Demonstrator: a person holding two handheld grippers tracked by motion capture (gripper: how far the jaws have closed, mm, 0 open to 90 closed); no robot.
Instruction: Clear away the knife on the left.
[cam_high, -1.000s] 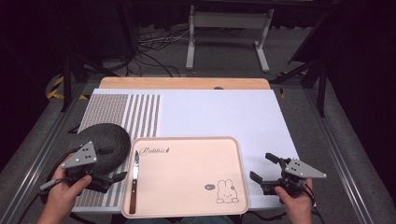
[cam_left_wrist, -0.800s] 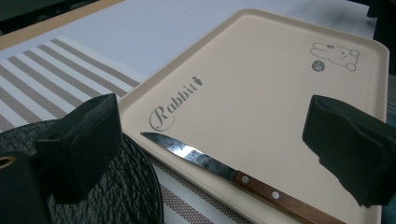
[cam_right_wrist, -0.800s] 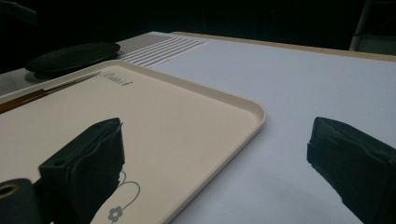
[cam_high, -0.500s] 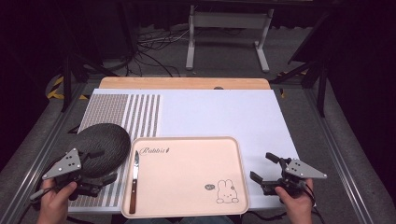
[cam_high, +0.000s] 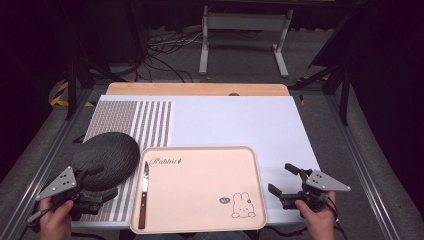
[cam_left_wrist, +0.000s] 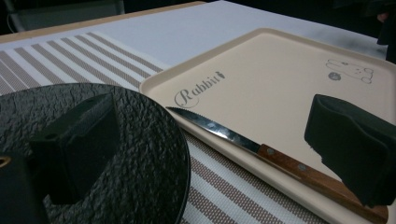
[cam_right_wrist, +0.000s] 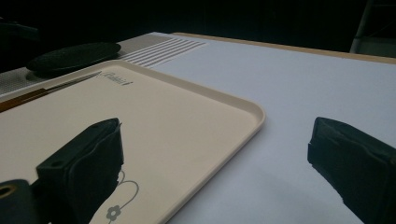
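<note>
**Left tool backs off the dark plate — nothing picked up yet**

Over the last second the left tool (cam_high: 102, 192) has drawn back from above the near rim of the dark plate (cam_high: 106, 157) toward the near left corner of the surface (cam_high: 235, 120), then edged a little way in again. It now sits low at the plate's near edge, jaws spread wide and empty. In the left gripper view one jaw lies over the textured plate (cam_left_wrist: 116, 154) and the other over the knife's wooden handle (cam_left_wrist: 303, 172), so the tool straddles both and touches neither that I can tell. My reading: the retreat was a re-aim rather than a finished step, and the grasp — on plate or knife — is yet to be made.

The plate rests on the striped mat (cam_high: 145, 125) at the left of the surface, just beside the tray's left rim, and carries nothing.

The pink tray (cam_high: 200, 210) lies at the middle of the near edge. Its one item is the knife (cam_high: 143, 192), lying along the left rim, blade pointing toward the far edge, handle toward the person. The rest of the tray is bare apart from the printed lettering and rabbit.

The right tool (cam_high: 286, 181) has not moved; it waits off the tray's right rim near the near right corner, jaws wide apart, holding nothing.
</note>
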